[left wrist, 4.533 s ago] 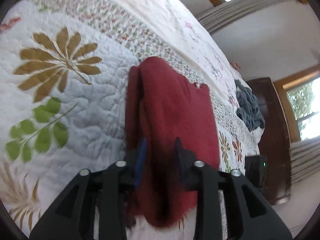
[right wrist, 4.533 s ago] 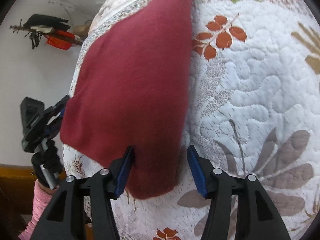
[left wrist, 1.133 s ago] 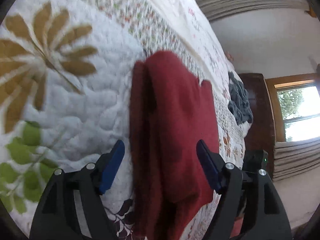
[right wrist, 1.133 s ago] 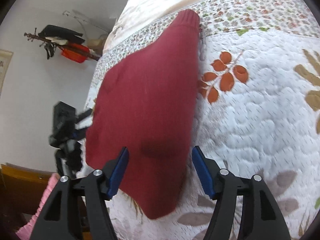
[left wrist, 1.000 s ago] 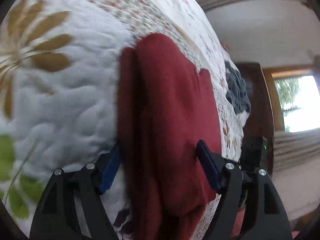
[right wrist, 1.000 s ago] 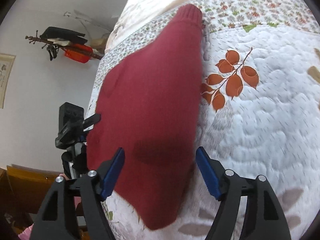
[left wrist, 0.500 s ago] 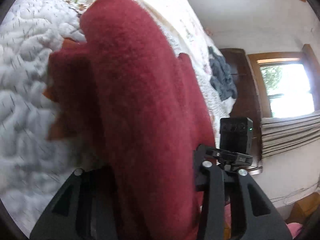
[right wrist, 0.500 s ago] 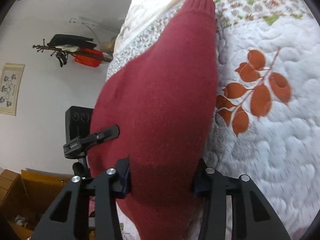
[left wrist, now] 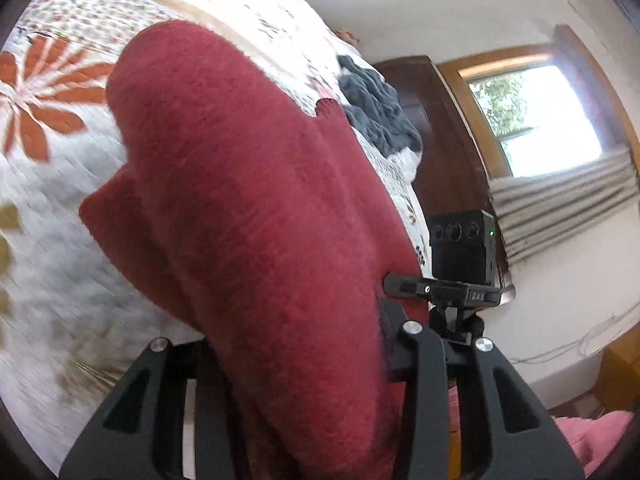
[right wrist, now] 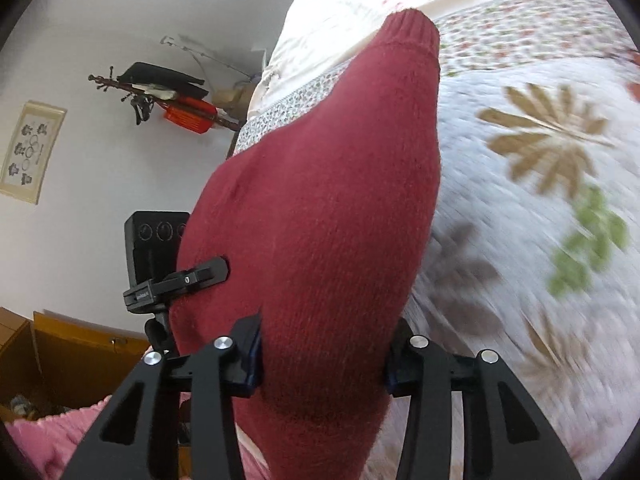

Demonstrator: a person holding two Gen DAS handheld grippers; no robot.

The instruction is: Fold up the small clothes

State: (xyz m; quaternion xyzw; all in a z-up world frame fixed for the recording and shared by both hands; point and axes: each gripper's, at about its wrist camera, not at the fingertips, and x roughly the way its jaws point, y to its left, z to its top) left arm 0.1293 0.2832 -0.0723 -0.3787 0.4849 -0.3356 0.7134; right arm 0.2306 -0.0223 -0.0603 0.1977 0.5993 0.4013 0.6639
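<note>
Jaws both clamped on folded dark-red knitted jumper [left wrist: 256,208], L gripper [left wrist: 296,344] & R gripper [right wrist: 324,352] at near end; long axis runs away over quilted floral bedspread [right wrist: 520,184].

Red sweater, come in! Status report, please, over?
Left gripper and right gripper both shut on red sweater. Sweater bunched up over the quilt. Grey clothes lie beyond, not in the way. Over.

The sweater [left wrist: 256,216] lies between both grippers' jaws, above the quilt [right wrist: 520,208].
</note>
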